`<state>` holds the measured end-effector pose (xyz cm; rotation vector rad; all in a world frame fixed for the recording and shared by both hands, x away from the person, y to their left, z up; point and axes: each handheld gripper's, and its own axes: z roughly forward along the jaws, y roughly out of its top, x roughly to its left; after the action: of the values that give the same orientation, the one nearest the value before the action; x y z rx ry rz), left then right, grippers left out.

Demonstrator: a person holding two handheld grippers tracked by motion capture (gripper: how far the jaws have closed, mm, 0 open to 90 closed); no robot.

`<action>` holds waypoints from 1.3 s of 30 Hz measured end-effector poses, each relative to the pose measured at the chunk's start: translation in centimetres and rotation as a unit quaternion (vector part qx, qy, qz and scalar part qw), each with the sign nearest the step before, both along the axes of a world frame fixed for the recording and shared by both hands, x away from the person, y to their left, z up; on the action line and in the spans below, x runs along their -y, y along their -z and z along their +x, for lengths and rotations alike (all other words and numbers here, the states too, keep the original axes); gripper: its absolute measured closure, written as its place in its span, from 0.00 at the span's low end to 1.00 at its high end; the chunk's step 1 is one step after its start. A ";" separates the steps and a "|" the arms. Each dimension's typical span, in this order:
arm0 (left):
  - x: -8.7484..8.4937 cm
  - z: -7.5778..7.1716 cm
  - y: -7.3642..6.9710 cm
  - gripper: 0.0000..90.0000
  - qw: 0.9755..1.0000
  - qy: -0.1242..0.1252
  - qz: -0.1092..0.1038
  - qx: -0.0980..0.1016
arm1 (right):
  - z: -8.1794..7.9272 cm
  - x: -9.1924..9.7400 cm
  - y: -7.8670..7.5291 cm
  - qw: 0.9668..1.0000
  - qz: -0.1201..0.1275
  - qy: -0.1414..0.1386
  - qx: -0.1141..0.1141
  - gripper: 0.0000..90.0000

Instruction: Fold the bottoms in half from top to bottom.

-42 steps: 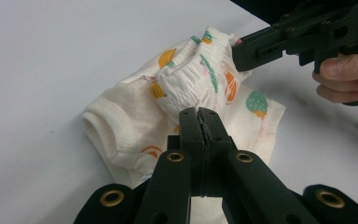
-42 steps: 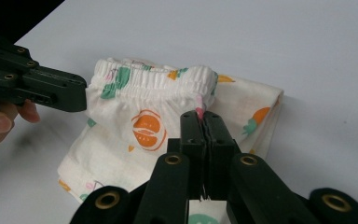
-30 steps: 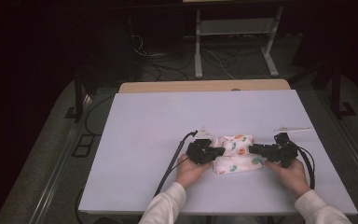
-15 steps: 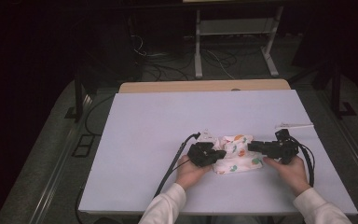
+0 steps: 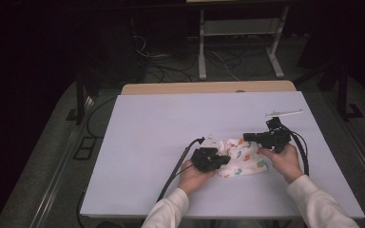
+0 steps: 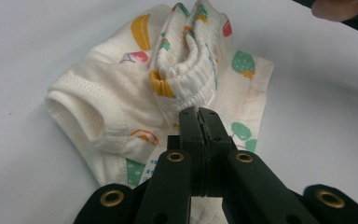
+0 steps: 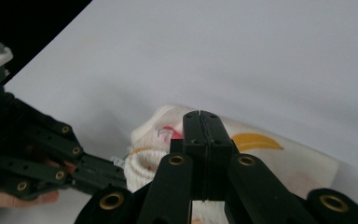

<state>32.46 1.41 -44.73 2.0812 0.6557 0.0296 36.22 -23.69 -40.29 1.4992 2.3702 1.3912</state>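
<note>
A small white garment (image 5: 242,160) printed with fruit lies crumpled on the white table (image 5: 161,128) near the front. My left gripper (image 5: 226,160) lies low at the garment's left side, shut on its gathered elastic waistband (image 6: 186,79), which bunches up from the tips. My right gripper (image 5: 247,137) hovers over the garment's far right edge and points left. Its jaws have just been closing and now stand shut with nothing between them. In the right gripper view the garment (image 7: 279,149) lies beyond the shut tips, and the left gripper (image 7: 114,164) reaches in from the left.
A thin white strip (image 5: 283,113) lies on the table at the far right. A wooden edge (image 5: 209,88) runs along the table's back. Cables trail from both grippers toward the front. A metal stand (image 5: 240,42) and loose wires are on the floor behind.
The right gripper has lifted off the garment's right side and moved up and slightly left in the high view. The left gripper has stayed put.
</note>
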 end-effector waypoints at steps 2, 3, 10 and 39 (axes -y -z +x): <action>0.0 0.0 0.0 0.98 1.000 0.001 0.000 0.002 | 0.5 -0.4 0.1 1.000 -0.002 -0.001 -0.011 0.98; 0.1 0.0 0.0 0.98 1.000 0.001 0.000 0.002 | 0.8 -0.6 0.1 1.000 -0.006 -0.002 -0.020 0.98; 0.2 -0.1 0.2 0.98 1.000 0.006 0.001 0.008 | 2.1 -1.9 0.7 0.998 -0.033 -0.006 -0.050 0.98; -0.8 -0.3 -0.8 0.59 0.998 -0.019 -0.064 0.006 | -1.1 -1.3 2.1 0.993 -0.056 -0.028 -0.102 0.98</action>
<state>32.18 2.18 -43.92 1.9443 0.6716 0.0218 35.10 -22.41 -42.38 1.6280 2.5788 1.1425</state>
